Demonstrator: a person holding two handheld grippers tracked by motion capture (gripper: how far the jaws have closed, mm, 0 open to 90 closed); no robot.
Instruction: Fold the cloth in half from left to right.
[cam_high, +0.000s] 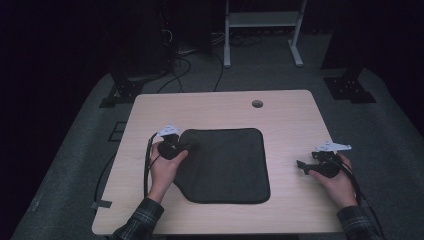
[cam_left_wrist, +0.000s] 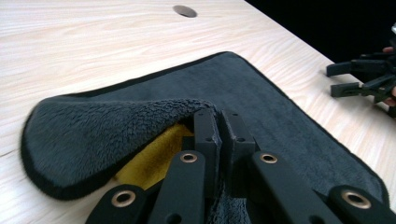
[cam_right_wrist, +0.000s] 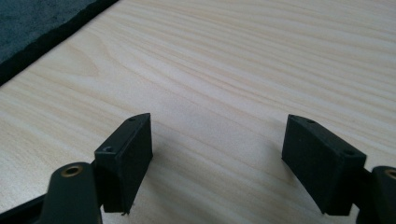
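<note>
While right claw (cam_right_wrist: 217, 163) rests spread, left claw (cam_left_wrist: 219, 126) pinches dark cloth (cam_left_wrist: 261, 107) edge, folded over.

Dark grey fleece cloth (cam_high: 225, 167) covers the middle of the pale wooden table (cam_high: 215, 107). Bare wood lies open along the far edge, right edge and near-left corner. Small round hole (cam_high: 257, 104) near far edge.
</note>
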